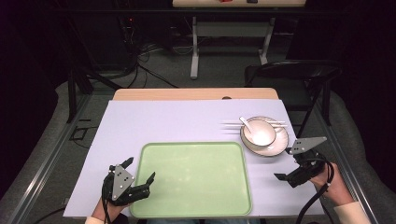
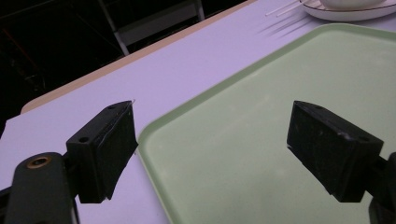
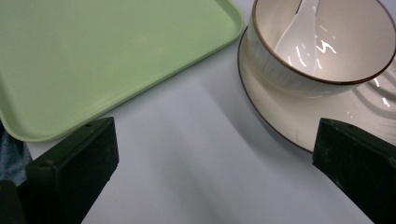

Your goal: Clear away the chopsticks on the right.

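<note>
Seemingly at the outset, before any grasp. Left gripper [image 1: 140, 179] spread wide, straddling the near left rim of the flat pale-green plastic tray [image 1: 196, 207], one jaw over the lilac table cover [image 1: 163, 121], the other over the tray's bare floor. Right gripper [image 1: 286, 166] likewise spread, holding nothing, hovering just short of the cream saucer with a dark rim [image 1: 280, 145]. On that saucer, a ribbed cream bowl [image 1: 259, 135] with a white ceramic spoon [image 1: 246, 125] leaning inside; white chopsticks [image 1: 233, 124] lying alongside, just beyond the tray's far right corner. Likely next: advance the right gripper, slip one jaw under the saucer's lip, pinch firmly, then lift level onto the tray without tipping the bowl.
</note>
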